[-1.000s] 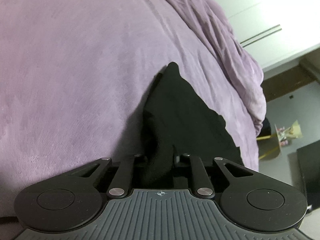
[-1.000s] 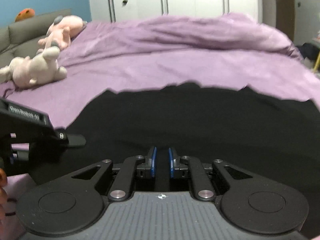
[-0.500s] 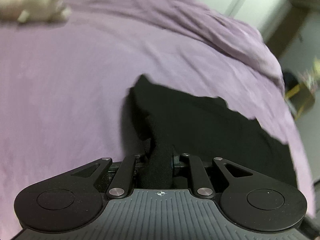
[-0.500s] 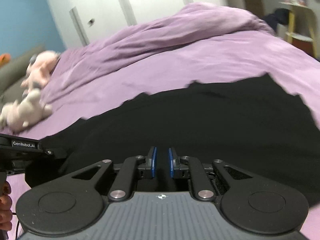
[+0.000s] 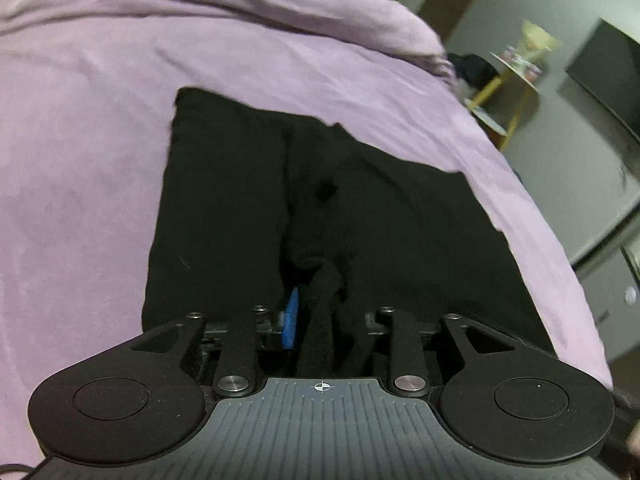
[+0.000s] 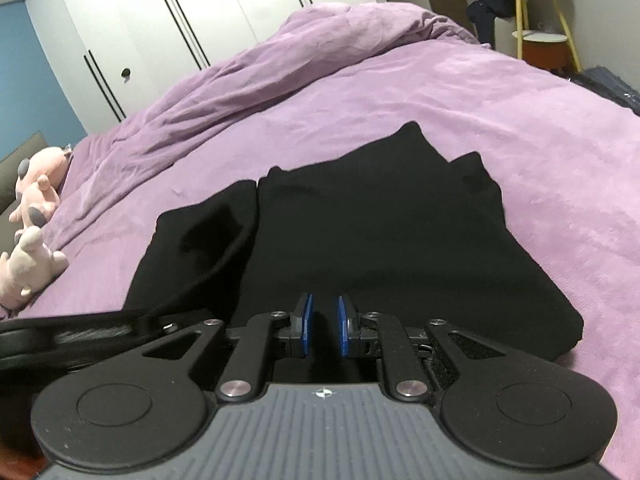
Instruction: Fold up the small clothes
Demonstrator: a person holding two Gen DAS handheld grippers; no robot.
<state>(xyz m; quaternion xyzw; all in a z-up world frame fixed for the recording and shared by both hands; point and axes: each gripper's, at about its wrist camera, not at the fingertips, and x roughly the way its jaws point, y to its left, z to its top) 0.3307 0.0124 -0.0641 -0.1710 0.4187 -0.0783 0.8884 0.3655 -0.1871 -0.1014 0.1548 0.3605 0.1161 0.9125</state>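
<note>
Over the black garment, left hand-held gripper angled down, jaws opening

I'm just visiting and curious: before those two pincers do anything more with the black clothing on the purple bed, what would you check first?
1. Black garment lies on the bed cover: ok.
2. Fold looks doubled over, edges roughly together: ok.
3. Left gripper letting go: not ok yet; jaws opening, a twist of cloth between them.
4. Right gripper free of cloth: cannot tell; blue pads close together, cloth right beneath.
5. Plush toys away from the garment: ok.
</note>
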